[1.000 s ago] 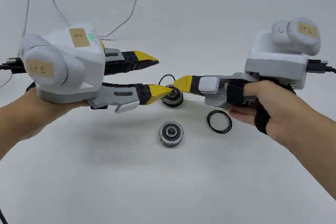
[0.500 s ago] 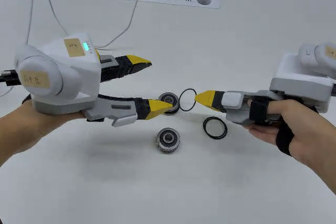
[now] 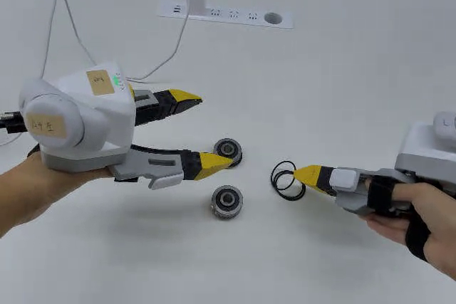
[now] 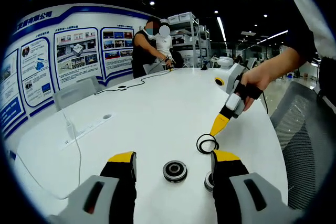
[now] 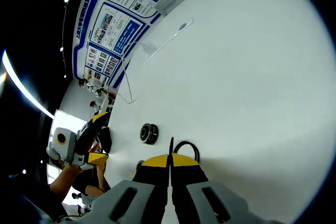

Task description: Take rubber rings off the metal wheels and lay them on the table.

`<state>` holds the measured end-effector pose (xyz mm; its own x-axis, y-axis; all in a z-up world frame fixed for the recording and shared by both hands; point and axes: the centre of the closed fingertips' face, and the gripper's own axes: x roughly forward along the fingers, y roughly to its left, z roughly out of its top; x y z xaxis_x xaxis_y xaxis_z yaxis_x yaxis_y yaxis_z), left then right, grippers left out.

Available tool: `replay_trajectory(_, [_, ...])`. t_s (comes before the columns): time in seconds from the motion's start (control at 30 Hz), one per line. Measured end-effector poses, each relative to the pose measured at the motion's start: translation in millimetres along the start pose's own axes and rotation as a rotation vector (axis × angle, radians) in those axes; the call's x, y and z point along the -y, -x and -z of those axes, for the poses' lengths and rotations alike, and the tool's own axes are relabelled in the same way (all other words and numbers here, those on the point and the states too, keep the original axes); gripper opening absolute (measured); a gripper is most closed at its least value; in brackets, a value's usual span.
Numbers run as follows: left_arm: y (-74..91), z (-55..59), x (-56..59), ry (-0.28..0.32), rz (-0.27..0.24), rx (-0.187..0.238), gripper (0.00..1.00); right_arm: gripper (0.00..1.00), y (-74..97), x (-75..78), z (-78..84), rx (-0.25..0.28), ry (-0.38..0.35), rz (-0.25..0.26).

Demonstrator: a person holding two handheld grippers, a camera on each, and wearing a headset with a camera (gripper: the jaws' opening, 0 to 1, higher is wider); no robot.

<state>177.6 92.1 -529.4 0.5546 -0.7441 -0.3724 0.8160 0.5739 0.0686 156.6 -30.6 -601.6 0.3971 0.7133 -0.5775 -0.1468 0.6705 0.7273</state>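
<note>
Pulled-off ring (image 3: 283, 176) — edge-on between jaws.

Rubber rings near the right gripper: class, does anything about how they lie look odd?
Yes. Two rubber rings overlap at the tip of the right gripper instead of lying apart. The upper ring seems pinched in its shut jaws, leaning over the one lying flat.

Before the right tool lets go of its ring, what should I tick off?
1. Right tool shut on ring: ok.
2. Ring touching table: cannot tell.
3. Drop spot next to laid ring: ok.
4. Left tool open, apart from the ring: ok.
5. Near wheel has its rubber on: cannot tell.
</note>
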Motion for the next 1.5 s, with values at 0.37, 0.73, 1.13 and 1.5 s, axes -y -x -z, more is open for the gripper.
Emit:
replay_trajectory(0.37, [-1.0,0.0,1.0,0.002,0.008,-0.005,0.59,0.08,2.8,16.4,-1.4,0.023,-0.004,0.092])
replay_trajectory(0.73, [-8.6,8.1,0.8,0.004,0.021,-0.03,0.59,0.1,10.1,21.1,1.2,0.004,0.076,0.146])
replay_trajectory(1.13, [-33.6,27.5,-8.8,-0.029,0.023,-0.095,0.51,0.18,-11.3,-15.3,-17.0,0.049,0.085,-0.039])
replay_trajectory(1.5, [-45.9,39.9,-11.1,-0.033,0.047,-0.132,0.33,0.18,-31.8,-42.4,-20.8,0.034,0.143,-0.138])
